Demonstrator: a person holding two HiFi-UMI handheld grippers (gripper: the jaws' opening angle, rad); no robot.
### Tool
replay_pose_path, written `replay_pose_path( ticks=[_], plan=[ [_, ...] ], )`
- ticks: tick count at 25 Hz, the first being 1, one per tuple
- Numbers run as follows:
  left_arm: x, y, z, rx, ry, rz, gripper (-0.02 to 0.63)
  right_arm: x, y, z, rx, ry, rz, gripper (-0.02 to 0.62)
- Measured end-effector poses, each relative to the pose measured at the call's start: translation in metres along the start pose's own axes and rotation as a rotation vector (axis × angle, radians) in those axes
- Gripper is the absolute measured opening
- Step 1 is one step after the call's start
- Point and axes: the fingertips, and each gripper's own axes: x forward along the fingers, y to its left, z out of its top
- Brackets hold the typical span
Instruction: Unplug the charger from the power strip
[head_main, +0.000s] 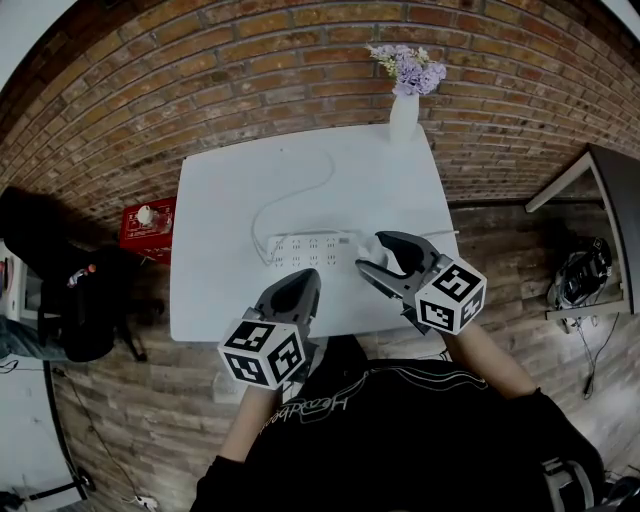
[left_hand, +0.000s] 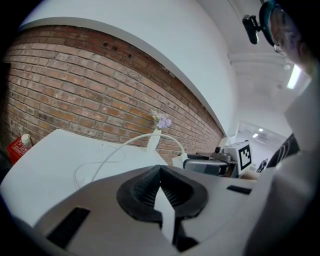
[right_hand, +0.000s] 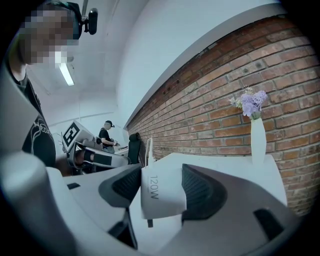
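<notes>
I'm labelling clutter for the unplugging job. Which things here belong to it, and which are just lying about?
Job: charger clamped in the right gripper; power strip on the white table.
Lying about: vase of purple flowers at the table's far edge; red box on the floor; left gripper, shut and empty.

The right gripper (right_hand: 161, 186) clamps a white charger (right_hand: 162, 200) marked 120W. Right of the charger and beyond it, a white vase (right_hand: 258, 142) stands before the brick wall (right_hand: 210, 100).
</notes>
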Motion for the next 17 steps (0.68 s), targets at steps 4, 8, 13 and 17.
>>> replay_pose_path(
  ticks=[4, 8, 13, 17],
  plan=[
    [0.0021, 0.001, 0.0018, 0.009, -0.002, 0.001, 0.002, 0.0004, -0.0008, 0.0008, -0.004, -0.003, 0.002, 0.245],
    [0.003, 0.0, -0.0003, 0.005, 0.001, 0.002, 0.002, -0.0006, -0.0001, 0.0005, -0.002, -0.005, 0.006, 0.245],
    [0.0012, -0.0005, -0.0012, 0.003, 0.001, 0.004, 0.002, -0.001, 0.0002, 0.0004, 0.007, -0.008, 0.007, 0.245],
    [-0.0006, -0.0015, -0.0033, 0.0, 0.006, 0.009, 0.002, -0.0032, 0.001, 0.0005, 0.016, -0.007, 0.006, 0.245]
  ],
)
